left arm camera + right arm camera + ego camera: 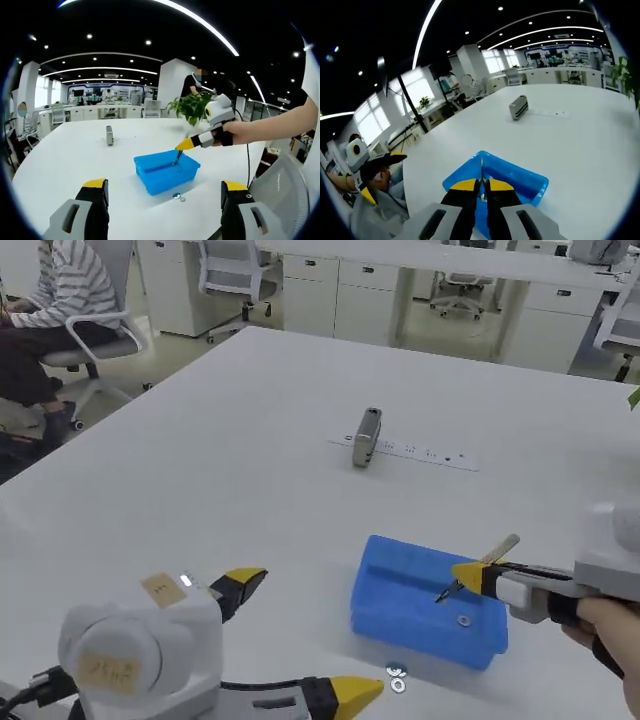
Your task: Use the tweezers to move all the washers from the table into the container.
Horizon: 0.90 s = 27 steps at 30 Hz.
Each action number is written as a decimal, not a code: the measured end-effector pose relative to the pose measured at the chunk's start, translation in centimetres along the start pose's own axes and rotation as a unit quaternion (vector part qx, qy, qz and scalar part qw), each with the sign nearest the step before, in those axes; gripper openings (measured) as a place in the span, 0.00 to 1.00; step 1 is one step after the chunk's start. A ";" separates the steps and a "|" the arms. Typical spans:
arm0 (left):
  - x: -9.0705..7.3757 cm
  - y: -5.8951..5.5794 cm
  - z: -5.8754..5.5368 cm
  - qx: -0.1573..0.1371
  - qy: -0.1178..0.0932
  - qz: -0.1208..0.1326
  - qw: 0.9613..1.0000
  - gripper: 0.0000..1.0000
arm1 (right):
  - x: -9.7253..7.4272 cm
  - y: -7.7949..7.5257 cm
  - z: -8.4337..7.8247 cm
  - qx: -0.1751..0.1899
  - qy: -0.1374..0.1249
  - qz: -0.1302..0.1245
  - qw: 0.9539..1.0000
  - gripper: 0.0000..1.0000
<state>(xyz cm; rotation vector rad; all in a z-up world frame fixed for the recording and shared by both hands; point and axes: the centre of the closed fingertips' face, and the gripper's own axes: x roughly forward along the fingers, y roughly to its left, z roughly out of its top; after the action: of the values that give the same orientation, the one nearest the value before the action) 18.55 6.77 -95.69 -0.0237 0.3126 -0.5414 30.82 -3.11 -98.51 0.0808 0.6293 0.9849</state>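
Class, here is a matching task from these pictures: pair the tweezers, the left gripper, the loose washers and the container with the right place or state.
Things:
1 tweezers
2 left gripper
3 loose washers
4 container

States:
A lying on the table beside the container
B blue, with one washer inside
C open, holding nothing
D clamped in the right gripper, tip over the container

Pairs: 1-D, 2-C, 3-A, 4-B

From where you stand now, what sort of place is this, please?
Most likely an open-plan office. Rows of white desks with drawer cabinets stand behind the big white table, swivel chairs sit at them, and long strip lights run across the ceiling.
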 end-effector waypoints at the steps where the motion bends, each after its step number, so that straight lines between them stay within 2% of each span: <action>1: 0.0 0.0 0.0 0.000 -0.001 0.000 1.000 0.95 | 0.1 -0.1 0.0 0.000 0.001 0.000 1.000 0.03; 3: 0.0 0.0 0.1 0.003 -0.001 0.002 1.000 0.95 | 0.3 -0.2 -0.1 0.000 0.003 -0.001 1.000 0.03; 9: -0.3 0.5 0.5 -0.016 -0.015 0.008 1.000 0.95 | 1.1 -0.9 -1.2 0.000 0.028 -0.008 1.000 0.03; 14: -0.3 0.6 0.5 -0.015 -0.015 0.010 1.000 0.95 | 1.5 -1.1 -1.4 0.000 0.035 -0.014 0.999 0.03; 27: -0.1 0.4 0.3 -0.012 -0.009 0.006 1.000 0.94 | 2.4 -2.3 -2.2 -0.028 0.066 -0.026 0.997 0.03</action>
<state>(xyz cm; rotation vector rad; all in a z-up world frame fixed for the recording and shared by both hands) 18.75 7.20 -95.45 -0.0494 0.3017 -0.5248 32.28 -2.95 -102.23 -0.0509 0.7205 0.9618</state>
